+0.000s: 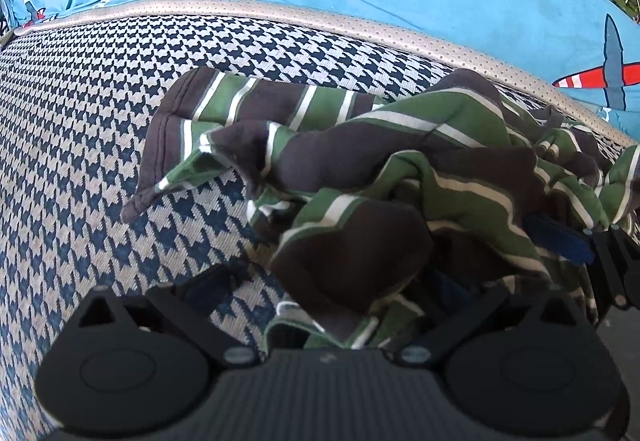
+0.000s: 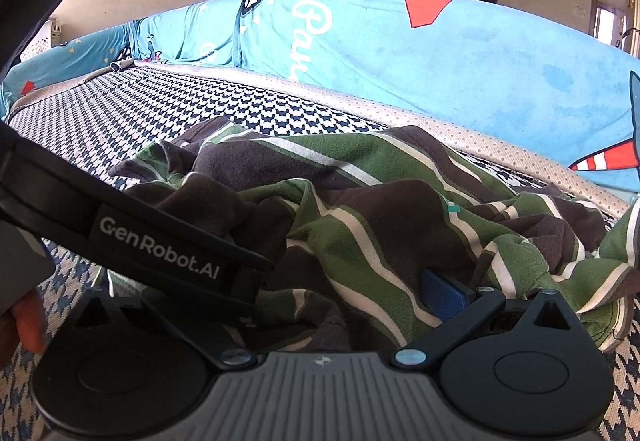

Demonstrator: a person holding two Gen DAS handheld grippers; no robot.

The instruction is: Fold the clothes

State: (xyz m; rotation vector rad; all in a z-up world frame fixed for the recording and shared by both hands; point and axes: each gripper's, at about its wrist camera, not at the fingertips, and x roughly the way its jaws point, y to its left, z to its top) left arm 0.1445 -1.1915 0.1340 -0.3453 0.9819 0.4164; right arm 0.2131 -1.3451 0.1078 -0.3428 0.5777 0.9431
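Here the striped garment (image 1: 360, 161) lies bunched between both spread tools (image 1: 332, 293) (image 2: 344, 289), covering their fingers.

- Our left claw (image 1: 332, 281): black, ribbed grey base, round hinge discs, silver screws.
- Our right claw (image 2: 344, 281): same build, with a blue ribbed pad (image 2: 444, 295).
- Black bar (image 2: 160, 245) printed "GenRobot.AI" in white.
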